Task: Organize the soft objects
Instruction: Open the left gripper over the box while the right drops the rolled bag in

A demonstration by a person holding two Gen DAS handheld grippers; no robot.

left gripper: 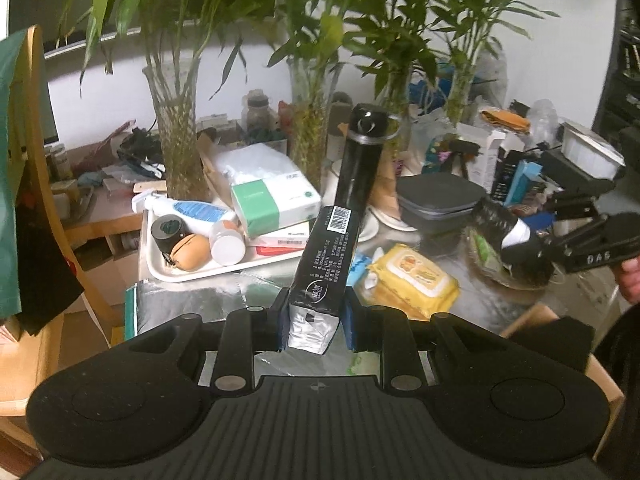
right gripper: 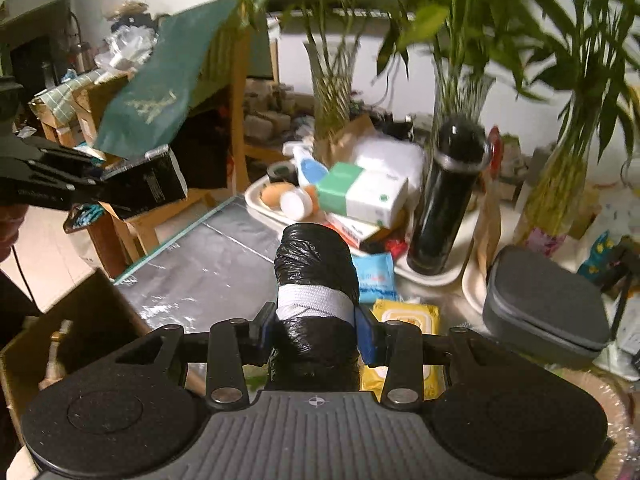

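A black tissue pack (left gripper: 324,268) with a silver end is pinched between the jaws of the left gripper (left gripper: 316,316) and held above the counter (left gripper: 200,300). A roll of black bin bags (right gripper: 316,296), banded in white, is clamped by the jaws of the right gripper (right gripper: 316,332), also clear of the counter. Just beyond, a yellow wet-wipe pack (left gripper: 416,280) is seen lying on the foil-covered surface. Further off, a white tray (left gripper: 168,272) carries a green-and-white tissue box (left gripper: 276,204), with a black flask (left gripper: 360,160) standing beside it. Bamboo in glass vases (left gripper: 180,140) is ranged at the back.
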